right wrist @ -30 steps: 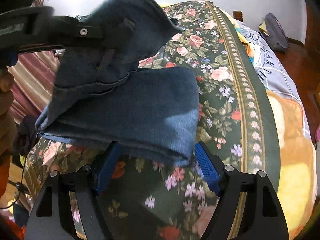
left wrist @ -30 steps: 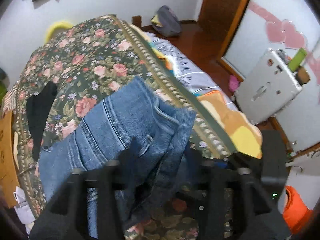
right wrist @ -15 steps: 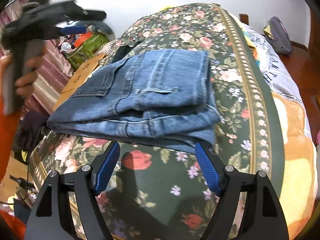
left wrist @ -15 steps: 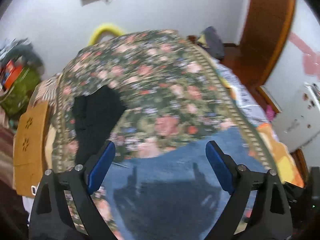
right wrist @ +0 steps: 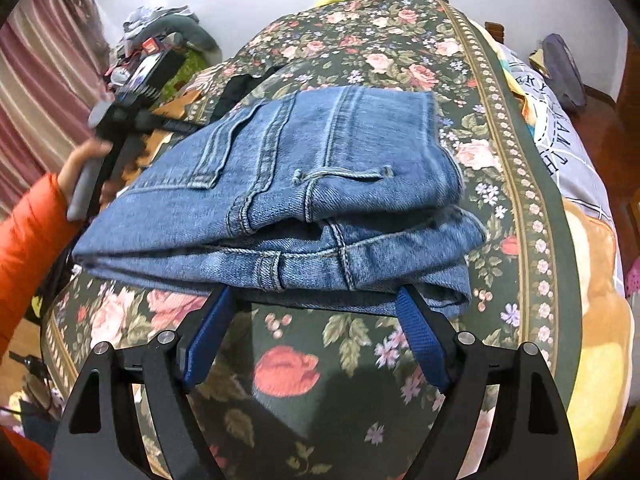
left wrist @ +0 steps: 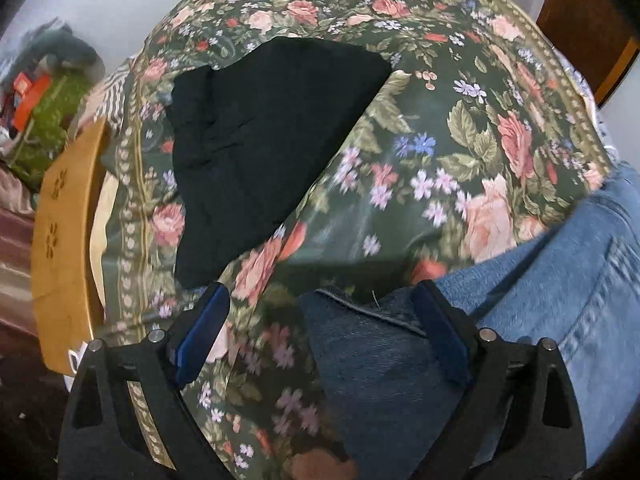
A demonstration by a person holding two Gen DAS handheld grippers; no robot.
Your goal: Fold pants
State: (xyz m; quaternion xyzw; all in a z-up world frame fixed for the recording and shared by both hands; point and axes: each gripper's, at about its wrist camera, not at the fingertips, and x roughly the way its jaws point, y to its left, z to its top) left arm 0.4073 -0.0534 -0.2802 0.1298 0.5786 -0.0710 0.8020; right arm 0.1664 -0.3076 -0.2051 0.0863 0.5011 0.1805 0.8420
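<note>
Denim jeans (right wrist: 280,200): folded in a pile on the flowery bedspread (right wrist: 360,40) of the bed.
Black clothes (left wrist: 264,140): flat on the bedspread, left of the jeans.
Left claw (left wrist: 320,332): just been opening, wide apart, over the jeans' edge, gripping nothing.
Right claw (right wrist: 312,332): just been opening, wide apart, at the pile's near edge, gripping nothing.

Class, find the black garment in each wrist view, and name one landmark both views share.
Left wrist: the black garment lies flat, upper centre-left, on the floral bedspread.
Right wrist: only a sliver of it shows, upper left of centre, behind the folded jeans.
Shared landmark: the jeans, at the lower right in the left view.
</note>
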